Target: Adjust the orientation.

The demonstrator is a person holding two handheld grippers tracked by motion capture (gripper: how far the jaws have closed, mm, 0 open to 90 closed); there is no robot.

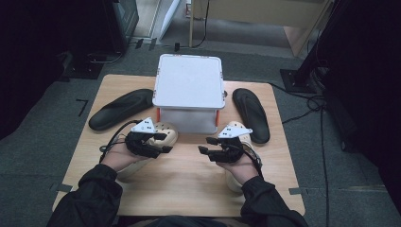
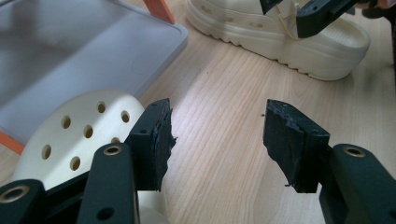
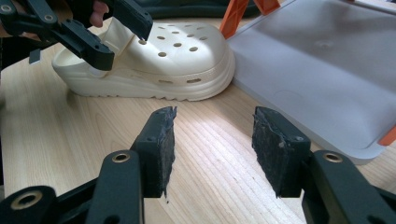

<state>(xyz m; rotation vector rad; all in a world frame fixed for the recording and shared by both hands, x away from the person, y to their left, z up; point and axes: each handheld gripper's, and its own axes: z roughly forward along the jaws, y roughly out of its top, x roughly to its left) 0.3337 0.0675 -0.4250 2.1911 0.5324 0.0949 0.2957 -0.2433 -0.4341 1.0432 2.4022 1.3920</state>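
Two cream shoes sit on the wooden table (image 1: 189, 175), near a grey box (image 1: 189, 85). The left shoe (image 1: 163, 135) lies under the left gripper (image 1: 163, 142). The right shoe (image 1: 236, 130) lies under the right gripper (image 1: 208, 145). Both grippers are wide open and hold nothing

Black sleeves (image 1: 94, 198); black grippers, brass-ringed screw holes, worn foam-padded jaws, grey three-cornered plates, black cables.

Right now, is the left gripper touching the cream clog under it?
Apart. In the left gripper view, the left gripper stands open over bare table, with the cream clog beside one jaw, not pinched.
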